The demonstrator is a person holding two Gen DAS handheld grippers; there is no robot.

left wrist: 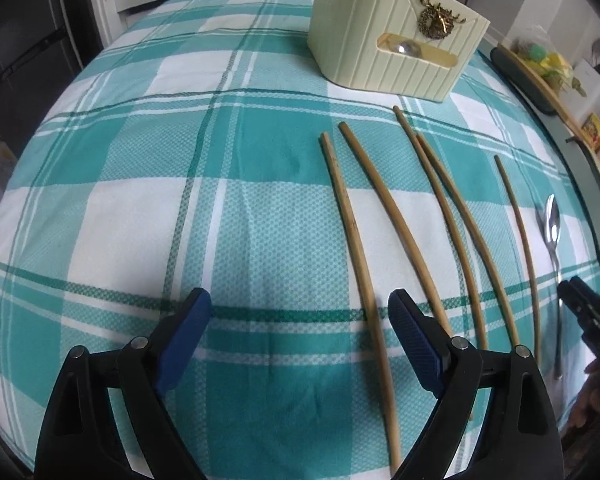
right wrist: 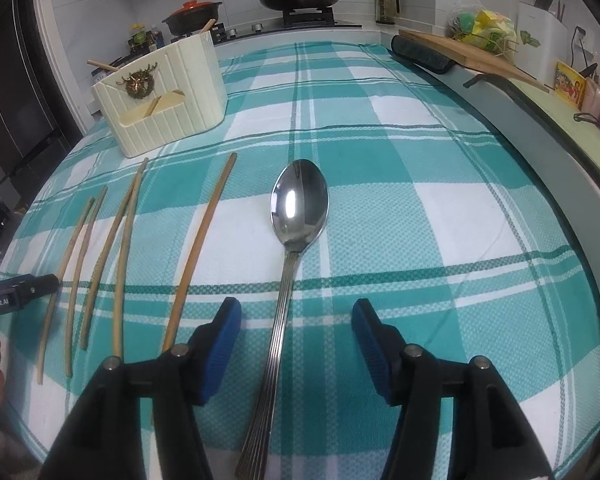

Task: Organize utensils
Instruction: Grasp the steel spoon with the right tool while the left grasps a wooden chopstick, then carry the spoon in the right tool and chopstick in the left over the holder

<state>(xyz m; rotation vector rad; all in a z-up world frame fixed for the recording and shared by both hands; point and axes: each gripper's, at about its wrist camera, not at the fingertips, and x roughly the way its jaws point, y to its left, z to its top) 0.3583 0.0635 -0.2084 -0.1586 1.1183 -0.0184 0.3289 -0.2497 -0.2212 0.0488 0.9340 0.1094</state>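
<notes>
Though creased, teal-checked tablecloth (right wrist: pixel 420 220) before kitchen stove (right wrist: pixel 308 18).

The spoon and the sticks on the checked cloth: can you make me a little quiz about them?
1. How many chopsticks lie loose on the cloth?
2. True or false: the spoon lies between the right tool's open fingers.
3. The cream holder stands: A) beyond the chopsticks, B) beside the spoon's handle.

Key: 1) five; 2) true; 3) A.
</notes>
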